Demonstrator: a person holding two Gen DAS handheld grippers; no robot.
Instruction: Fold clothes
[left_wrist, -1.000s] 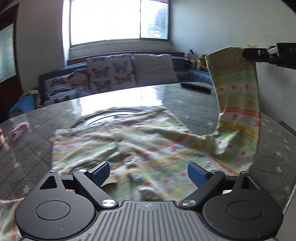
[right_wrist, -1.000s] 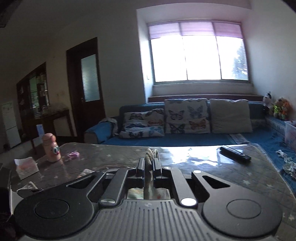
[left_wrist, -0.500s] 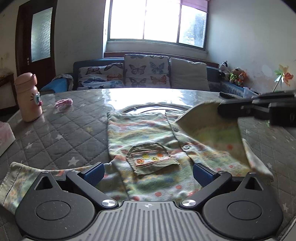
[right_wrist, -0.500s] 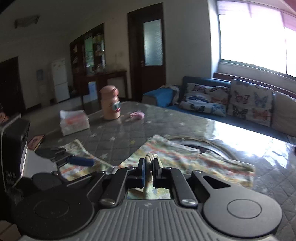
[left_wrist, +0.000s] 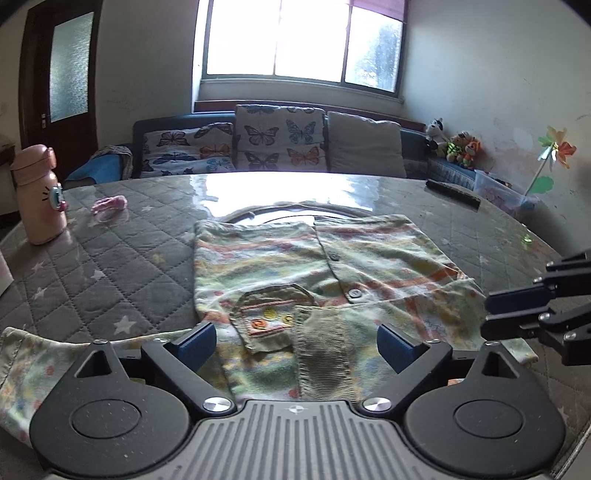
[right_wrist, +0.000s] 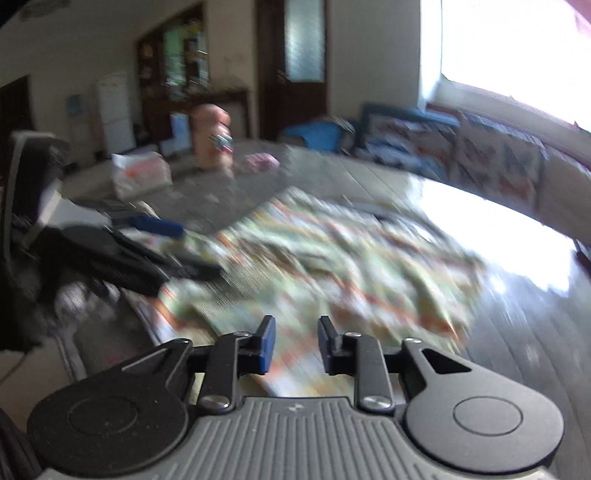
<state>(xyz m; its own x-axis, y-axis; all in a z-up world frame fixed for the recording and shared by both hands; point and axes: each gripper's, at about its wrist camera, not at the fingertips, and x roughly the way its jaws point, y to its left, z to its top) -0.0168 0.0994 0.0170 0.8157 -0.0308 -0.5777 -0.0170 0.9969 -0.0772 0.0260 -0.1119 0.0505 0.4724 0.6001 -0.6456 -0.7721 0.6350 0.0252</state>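
A pale green shirt (left_wrist: 332, 266) with orange stripes, buttons and a chest pocket lies flat on the quilted table (left_wrist: 110, 266). One sleeve is folded across its front, and the ribbed cuff (left_wrist: 321, 354) rests beside the pocket. The other sleeve (left_wrist: 29, 369) trails off to the left. My left gripper (left_wrist: 295, 343) hovers low over the shirt's near edge, wide apart and closing a little, gripping nothing. My right gripper (left_wrist: 493, 314) (right_wrist: 293, 345) reaches in from the right over the shirt's edge. Its jaws are opening, with cloth beneath them but none pinched. The right wrist view is blurred.
A pink bottle (left_wrist: 37, 195) and a small pink item (left_wrist: 109, 205) stand at the table's left. A dark remote (left_wrist: 452, 192) lies at the far right. A tissue pack (right_wrist: 142, 177) sits near the bottle. A sofa with cushions (left_wrist: 280, 140) runs behind the table.
The right gripper came down with the raised sleeve, laid it across the shirt front, and its jaws have parted off the cloth. The left gripper shifted along the shirt's near edge.
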